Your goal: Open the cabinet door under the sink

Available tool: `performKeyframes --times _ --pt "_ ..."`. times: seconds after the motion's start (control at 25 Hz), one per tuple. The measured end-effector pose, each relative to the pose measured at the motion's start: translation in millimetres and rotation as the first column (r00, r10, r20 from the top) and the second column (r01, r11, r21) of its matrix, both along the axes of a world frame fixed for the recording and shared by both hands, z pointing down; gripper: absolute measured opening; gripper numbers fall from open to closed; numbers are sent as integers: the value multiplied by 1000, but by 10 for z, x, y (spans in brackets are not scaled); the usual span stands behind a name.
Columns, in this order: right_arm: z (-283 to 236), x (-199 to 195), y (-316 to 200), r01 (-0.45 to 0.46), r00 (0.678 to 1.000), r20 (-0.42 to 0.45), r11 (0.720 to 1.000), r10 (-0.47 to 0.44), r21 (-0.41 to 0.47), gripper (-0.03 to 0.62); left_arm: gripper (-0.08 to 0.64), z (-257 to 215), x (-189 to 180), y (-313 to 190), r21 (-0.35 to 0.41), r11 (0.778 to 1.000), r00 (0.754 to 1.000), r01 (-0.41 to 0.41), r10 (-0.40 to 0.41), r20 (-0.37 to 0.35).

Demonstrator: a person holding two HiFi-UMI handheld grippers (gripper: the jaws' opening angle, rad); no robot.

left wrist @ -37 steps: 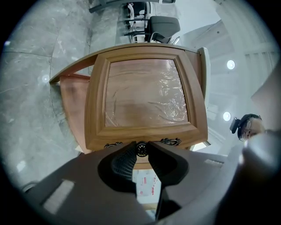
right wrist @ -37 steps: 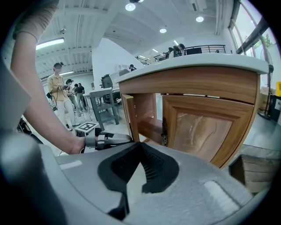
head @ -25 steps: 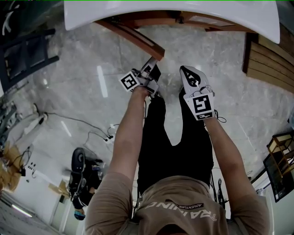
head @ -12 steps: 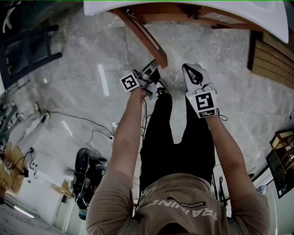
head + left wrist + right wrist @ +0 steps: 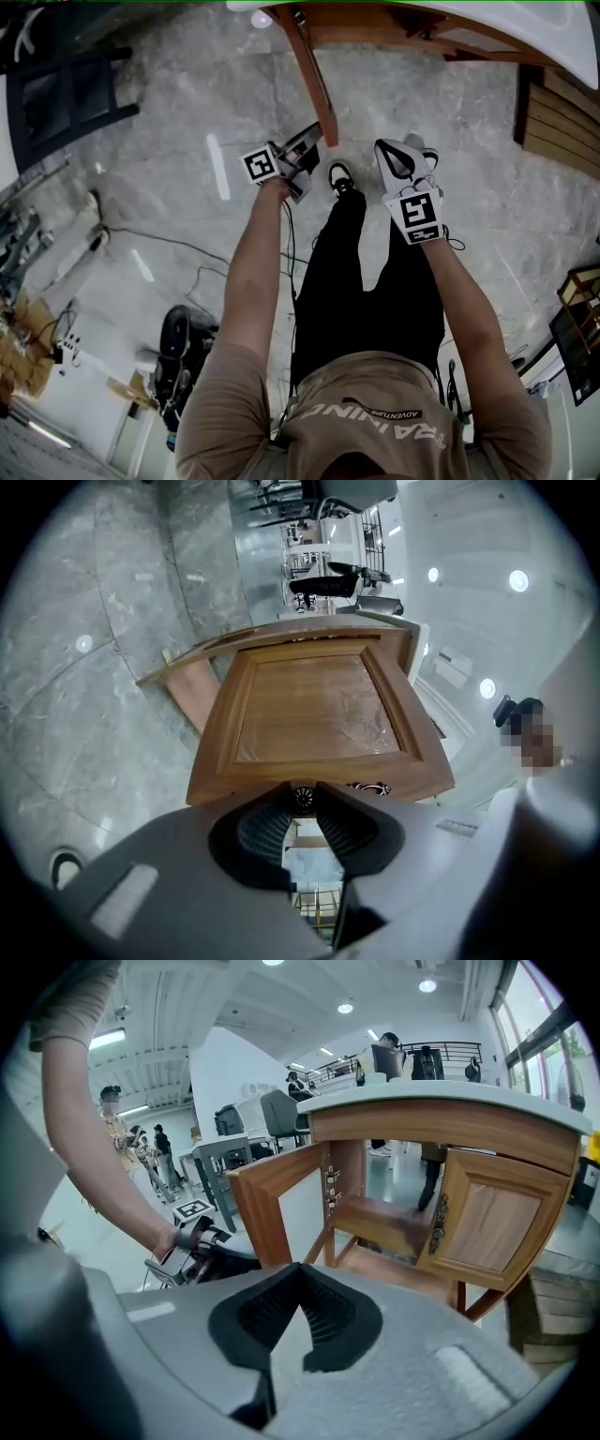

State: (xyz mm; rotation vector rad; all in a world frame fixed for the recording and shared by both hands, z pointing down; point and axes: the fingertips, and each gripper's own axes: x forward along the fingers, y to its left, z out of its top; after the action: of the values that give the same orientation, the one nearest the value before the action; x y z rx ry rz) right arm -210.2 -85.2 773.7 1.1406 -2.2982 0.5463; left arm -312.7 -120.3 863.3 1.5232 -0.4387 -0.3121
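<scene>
Two earlier glimpses show the cabinet door (image 5: 319, 710) less swung out; now it stands edge-on below the sink (image 5: 548, 33), nearly fully open. My left gripper (image 5: 307, 142) stays clamped on its knob (image 5: 302, 799); my right gripper (image 5: 298, 1274) hangs closed, empty.

The cabinet door (image 5: 314, 75) has swung further open, pulled by the left gripper (image 5: 311, 148) clamped on its knob (image 5: 302, 799). The door's edge slanted off to the gripper's left before and now runs almost straight ahead of it. The gripper is further out from the white sink rim (image 5: 525, 23). A shoe (image 5: 339, 176) now shows just right of the gripper.
</scene>
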Motion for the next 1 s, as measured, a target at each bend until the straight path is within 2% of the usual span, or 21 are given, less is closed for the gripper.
performKeyframes --times 0.52,0.76,0.8,0.84,1.0 --pt "-92 -184 151 -6 1000 12 1000 6 -23 2 95 -40 -678 -114 -20 988 988 154 -153 24" --pt "-130 -74 259 34 999 3 999 -34 -28 2 109 -55 -714 0 -46 948 949 314 -313 32" --pt "-145 -46 282 39 999 0 999 -39 -30 2 93 -47 -742 78 -46 944 945 327 -325 45" --pt "-161 -16 299 44 999 -3 999 -44 -31 2 28 -36 -774 162 -45 940 940 338 -335 59" --pt "-210 149 332 39 999 -16 999 -39 -32 2 12 -43 -740 486 -52 941 941 334 -329 86"
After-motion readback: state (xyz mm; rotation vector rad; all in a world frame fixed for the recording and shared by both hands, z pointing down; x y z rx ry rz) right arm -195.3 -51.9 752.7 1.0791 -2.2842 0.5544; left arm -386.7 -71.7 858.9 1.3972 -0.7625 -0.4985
